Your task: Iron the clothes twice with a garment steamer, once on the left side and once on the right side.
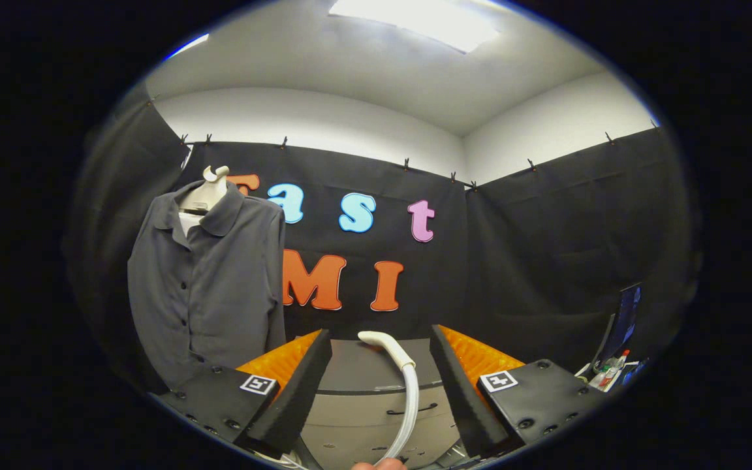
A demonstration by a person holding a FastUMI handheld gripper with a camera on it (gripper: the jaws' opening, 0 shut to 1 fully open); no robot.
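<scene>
A: How does the gripper [381, 365] stand?
B: Its fingers are spread wide and press on nothing; the white garment steamer [397, 378] rises in the gap between them, head curved over to the left, hose running down toward a fingertip [379, 465] at the bottom.
A: And the clothes?
B: A grey buttoned shirt [209, 290] hangs on a pale mannequin [209, 189], beyond the left finger and well off to the left; a grey cabinet [363, 391] sits just ahead, behind the steamer.
</scene>
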